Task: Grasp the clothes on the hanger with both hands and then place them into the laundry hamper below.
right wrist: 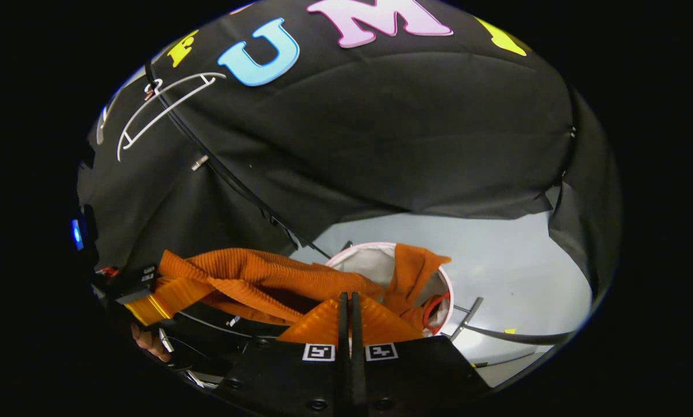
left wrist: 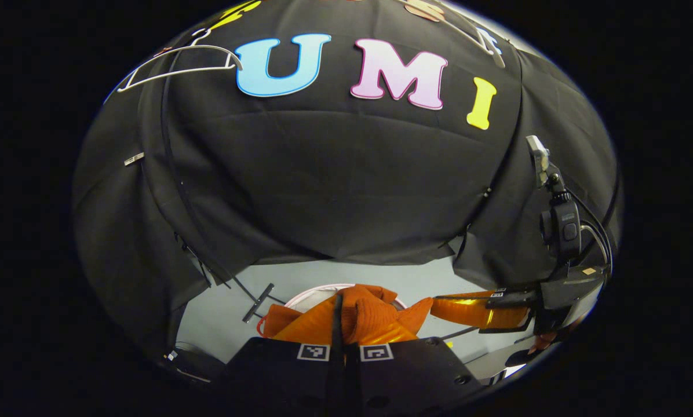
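Observation:
An orange knitted garment (left wrist: 369,310) bunches above the round white laundry hamper (left wrist: 314,291). My left gripper (left wrist: 342,302) is shut on it, the cloth bulging over its orange fingers. In the right gripper view the garment (right wrist: 265,272) stretches from the left gripper (right wrist: 158,292) at the far left across to the hamper (right wrist: 369,262), with one flap hanging over the rim. My right gripper (right wrist: 346,297) is shut, and the cloth meets its tips. The left gripper view shows that right gripper (left wrist: 442,306) at the garment's pointed right end.
A bare white hanger (left wrist: 178,61) (right wrist: 161,104) hangs on the black rack's pole (right wrist: 236,179) at upper left. The rack's feet (left wrist: 258,302) (right wrist: 468,318) rest on the pale floor (right wrist: 497,272) beside the hamper. A hand (right wrist: 146,341) is below the left gripper.

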Available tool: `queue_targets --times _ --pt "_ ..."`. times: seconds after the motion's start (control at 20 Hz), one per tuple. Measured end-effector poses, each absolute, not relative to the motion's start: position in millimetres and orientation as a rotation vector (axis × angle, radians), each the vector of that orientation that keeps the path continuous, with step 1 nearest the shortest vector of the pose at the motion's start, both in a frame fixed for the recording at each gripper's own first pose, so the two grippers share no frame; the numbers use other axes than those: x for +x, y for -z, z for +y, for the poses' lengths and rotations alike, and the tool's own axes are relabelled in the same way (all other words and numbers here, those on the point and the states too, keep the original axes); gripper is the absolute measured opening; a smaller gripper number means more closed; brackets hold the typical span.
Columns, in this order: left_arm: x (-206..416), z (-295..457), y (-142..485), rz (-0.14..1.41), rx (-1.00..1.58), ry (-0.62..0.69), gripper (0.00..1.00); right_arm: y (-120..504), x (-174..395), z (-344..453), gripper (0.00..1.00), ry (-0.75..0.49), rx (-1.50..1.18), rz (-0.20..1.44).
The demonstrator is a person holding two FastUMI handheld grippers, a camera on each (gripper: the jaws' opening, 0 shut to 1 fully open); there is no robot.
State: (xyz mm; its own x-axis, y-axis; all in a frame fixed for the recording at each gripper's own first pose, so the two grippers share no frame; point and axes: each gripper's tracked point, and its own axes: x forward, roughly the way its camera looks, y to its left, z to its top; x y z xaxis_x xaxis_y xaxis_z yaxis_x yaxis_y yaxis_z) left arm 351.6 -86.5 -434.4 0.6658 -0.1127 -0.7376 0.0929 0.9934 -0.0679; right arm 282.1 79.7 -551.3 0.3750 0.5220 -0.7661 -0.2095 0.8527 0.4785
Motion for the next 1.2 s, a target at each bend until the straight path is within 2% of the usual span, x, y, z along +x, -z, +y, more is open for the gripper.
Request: queue_targets --times 0.15,0.2,0.35,0.5,0.75,0.95,1.2 --pt "341.6 -74.5 479.7 0.981 -0.011 0.095 0.05 578.5 276.9 72.3 0.05 -0.433 0.253 1.149" --pt "338.2 -69.0 492.3 1.019 -0.018 0.088 0.07 584.9 273.3 70.5 0.0 -0.427 0.249 1.178" --pt "328.9 -56.2 523.7 1.086 -0.005 0.058 0.85 617.9 257.1 64.0 1.0 -0.368 0.235 1.273" --pt "323.5 -55.7 523.9 1.102 0.003 0.066 0.87 613.7 243.4 47.7 0.99 -0.318 0.202 1.31" --pt "319.2 -60.0 515.7 1.078 -0.015 0.096 0.9 592.3 249.8 50.0 0.99 -0.308 0.21 1.228" --pt "305.8 -60.2 466.1 0.99 -0.059 0.108 0.92 551.5 260.7 52.7 0.99 -0.301 0.207 1.084" --pt "285.3 -38.0 382.5 0.819 -0.056 0.109 0.94 459.5 250.2 54.6 1.0 -0.282 0.206 0.875"
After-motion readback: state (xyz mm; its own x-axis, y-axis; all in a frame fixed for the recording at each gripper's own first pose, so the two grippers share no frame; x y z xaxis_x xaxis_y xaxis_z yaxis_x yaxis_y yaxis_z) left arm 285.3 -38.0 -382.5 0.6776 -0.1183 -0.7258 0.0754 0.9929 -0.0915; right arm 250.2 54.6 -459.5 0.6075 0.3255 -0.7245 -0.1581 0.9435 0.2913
